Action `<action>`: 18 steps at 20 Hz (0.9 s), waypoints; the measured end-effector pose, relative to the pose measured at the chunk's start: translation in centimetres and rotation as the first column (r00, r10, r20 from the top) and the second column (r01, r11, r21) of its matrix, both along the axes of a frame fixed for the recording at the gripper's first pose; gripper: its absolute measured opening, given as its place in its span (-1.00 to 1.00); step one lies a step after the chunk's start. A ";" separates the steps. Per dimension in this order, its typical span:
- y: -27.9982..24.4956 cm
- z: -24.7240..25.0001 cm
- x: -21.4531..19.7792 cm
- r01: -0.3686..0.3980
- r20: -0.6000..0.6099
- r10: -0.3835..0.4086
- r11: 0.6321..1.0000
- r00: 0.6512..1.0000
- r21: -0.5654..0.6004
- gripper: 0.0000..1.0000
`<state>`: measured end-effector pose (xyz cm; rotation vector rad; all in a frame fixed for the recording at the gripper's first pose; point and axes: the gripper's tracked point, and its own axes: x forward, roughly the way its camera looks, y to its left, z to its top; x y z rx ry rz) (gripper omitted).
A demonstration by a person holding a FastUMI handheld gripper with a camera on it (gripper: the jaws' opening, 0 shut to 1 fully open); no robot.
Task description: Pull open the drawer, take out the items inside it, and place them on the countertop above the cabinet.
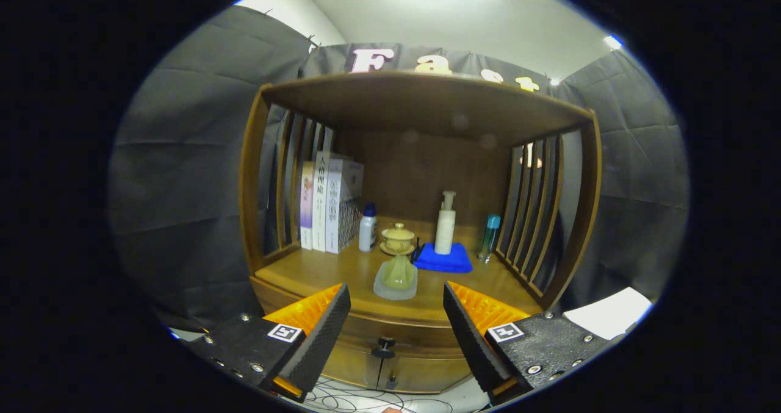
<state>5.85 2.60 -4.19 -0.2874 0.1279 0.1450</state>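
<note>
A wooden cabinet with a roofed shelf stands ahead of me. Its countertop [317,272] carries several items. Below the front edge is the drawer [390,330], closed, with a small dark knob [384,343]. My gripper [396,327] is open, fingers wide apart, held in front of the cabinet's lower front. The knob sits between the fingertips but farther off. Nothing is between the fingers. On the countertop just beyond the fingers lies a pale green cup on a clear tray [396,279].
On the countertop stand several books [323,202], a white bottle with a blue cap [368,228], a lidded yellow cup [398,239], a pump bottle [446,224] on a blue cloth [445,259], and a teal bottle [489,237]. Slatted sides flank the shelf. Cables lie on the floor below.
</note>
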 end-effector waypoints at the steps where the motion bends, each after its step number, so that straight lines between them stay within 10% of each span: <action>1: 0.2 0.9 -1.0 0.001 0.003 -0.001 1.000 1.000 0.022 0.89; 18: -0.3 6.5 -6.1 0.073 0.180 -0.087 0.994 0.980 0.081 0.89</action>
